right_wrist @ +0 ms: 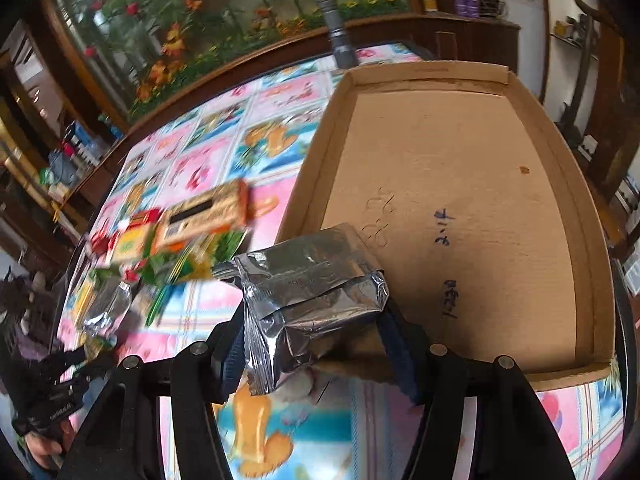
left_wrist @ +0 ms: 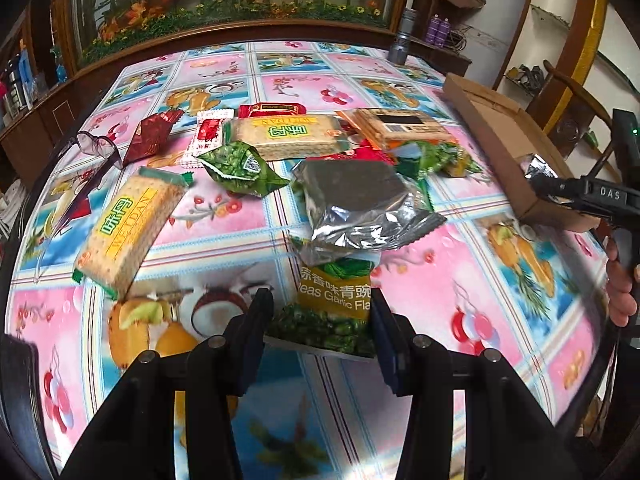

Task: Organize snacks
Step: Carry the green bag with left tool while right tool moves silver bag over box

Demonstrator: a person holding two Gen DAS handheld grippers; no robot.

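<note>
While the right hand-held gripper (right_wrist: 316, 340) was clamped on a crinkled silver foil snack packet (right_wrist: 308, 292), it held that packet over the near left corner of the shallow cardboard tray (right_wrist: 460, 152), whose bare floor carried a few pen marks. From the left wrist view, the left hand-held gripper (left_wrist: 320, 328) stood with its fingers apart on either side of a green garlic-pea packet (left_wrist: 332, 304) lying on the counter (left_wrist: 460, 264), not visibly pinching it. Just beyond lay a second silver foil pouch (left_wrist: 360, 204), partly overlapping that pea packet. A Weidan cracker pack (left_wrist: 128, 224) rested tilted to the left, another (left_wrist: 286, 136) lay farther back, and small red and green packets were scattered between them. A grey flashlight (left_wrist: 400, 40) stood upright at the counter's far edge.
</note>
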